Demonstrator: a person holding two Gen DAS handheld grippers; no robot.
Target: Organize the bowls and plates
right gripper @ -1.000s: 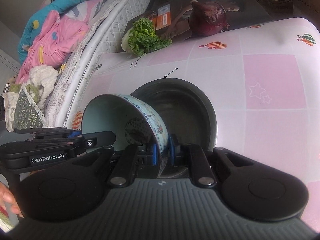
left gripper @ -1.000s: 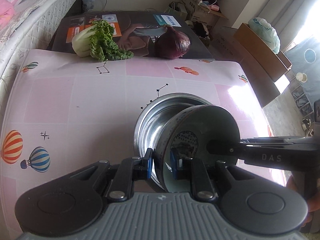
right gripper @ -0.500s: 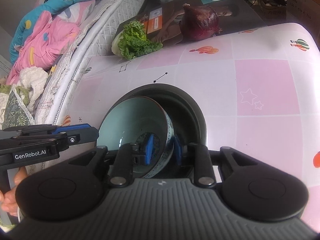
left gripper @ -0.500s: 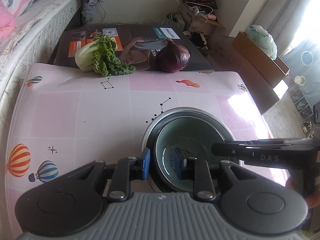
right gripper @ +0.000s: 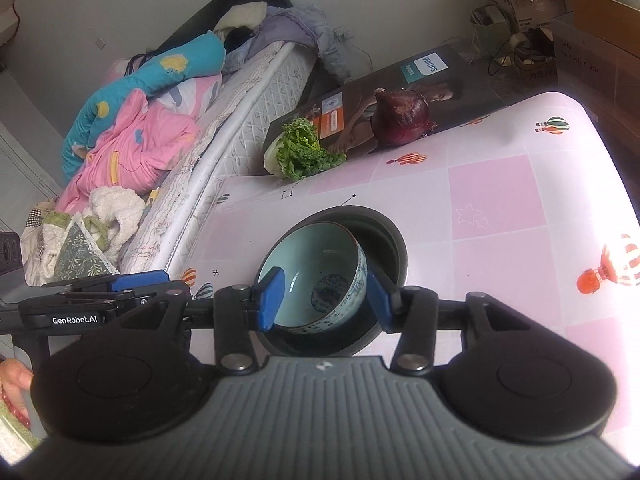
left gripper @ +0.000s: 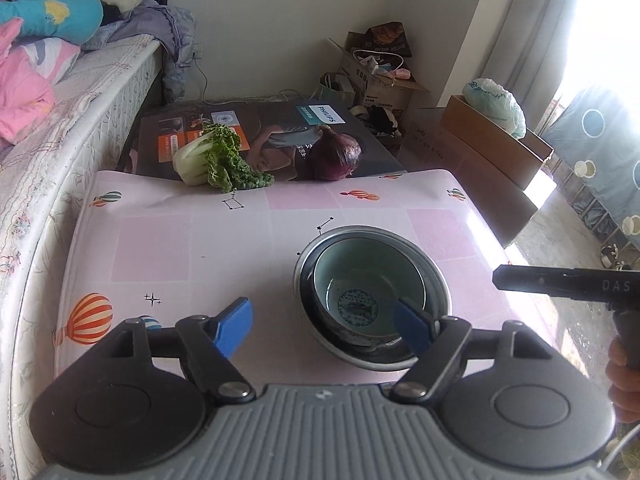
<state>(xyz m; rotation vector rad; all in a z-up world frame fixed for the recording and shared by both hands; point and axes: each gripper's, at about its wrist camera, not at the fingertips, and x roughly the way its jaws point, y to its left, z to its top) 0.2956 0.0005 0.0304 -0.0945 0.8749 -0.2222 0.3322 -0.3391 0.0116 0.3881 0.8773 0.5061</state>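
A pale blue ceramic bowl (left gripper: 354, 280) with a dark printed medallion on its floor sits nested inside a larger steel bowl (left gripper: 430, 264), and both rest on the pink worktop (left gripper: 192, 240) patterned with hot-air balloons. In the left wrist view the left tool (left gripper: 324, 326) hangs above the near side of the bowls with its blue pads spread wide; its jaws have just been opening and nothing is pinched between them. The right tool (left gripper: 560, 282) juts in from the right edge of this view, with part of a hand (left gripper: 622, 384) below it. The right wrist view alone shows the ceramic bowl's blue-and-white patterned outer wall, leaning against the near left side of the steel bowl (right gripper: 390, 240). Here the right tool (right gripper: 324, 296) has also just been opening, its pads (right gripper: 270, 294) parted to either side of the ceramic bowl (right gripper: 316, 272) and clear of it. A leafy cabbage (left gripper: 216, 158) and a red onion (left gripper: 335, 154) lie on a printed carton (left gripper: 280, 128) at the worktop's far edge, beside a bed (right gripper: 240, 120).
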